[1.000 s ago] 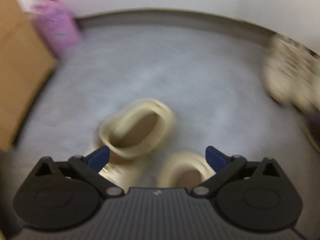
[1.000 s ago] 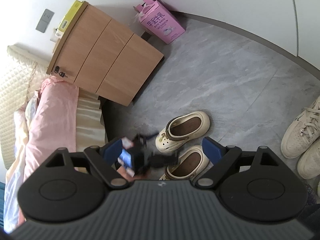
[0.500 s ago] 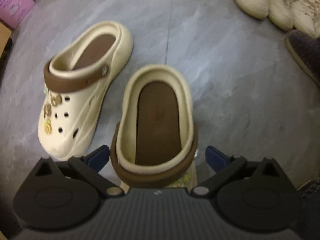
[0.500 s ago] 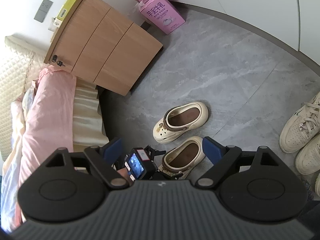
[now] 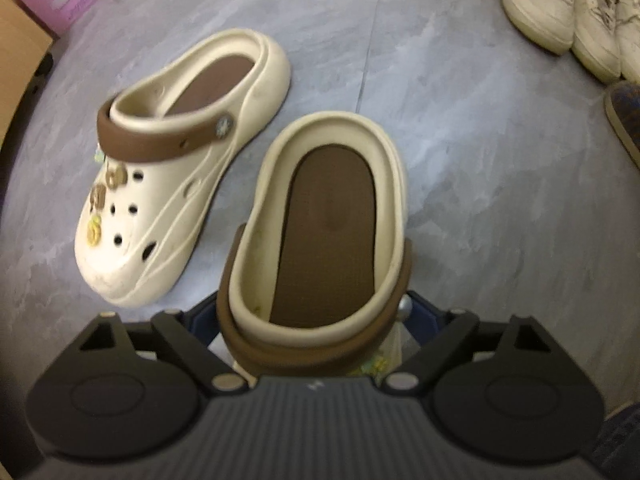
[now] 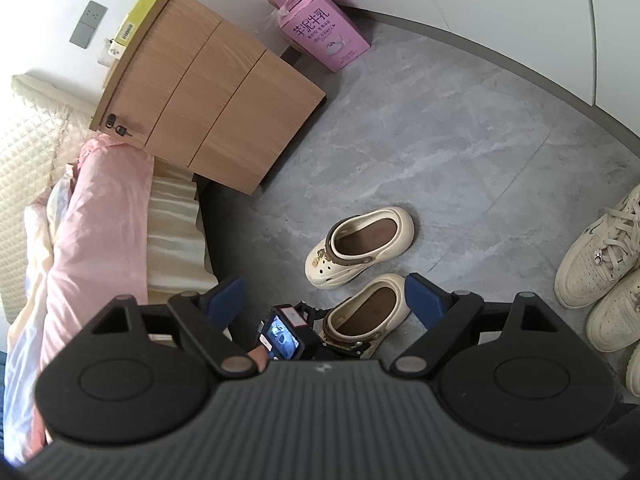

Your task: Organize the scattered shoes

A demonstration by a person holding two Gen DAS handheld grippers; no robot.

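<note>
Two cream clogs with brown straps lie on the grey floor. The near clog (image 5: 324,236) sits between the fingers of my left gripper (image 5: 316,312), whose blue pads flank its strapped front; the jaws stand open around it. The far clog (image 5: 176,168) lies to its left, toe toward me. In the right wrist view both clogs show, the near one (image 6: 368,312) and the far one (image 6: 360,246), with the left gripper (image 6: 340,346) at the near clog. My right gripper (image 6: 324,300) hangs high above them, open and empty.
Cream sneakers (image 5: 560,12) and a dark slipper (image 5: 624,116) lie at the right. A pink carton (image 6: 324,36) stands by the wall, a wooden cabinet (image 6: 208,100) beside it, and a bed with pink bedding (image 6: 96,232) at the left.
My left gripper tilted down from the far wall to the clogs and moved in until its fingers straddle the near clog. The right gripper rose slightly.
</note>
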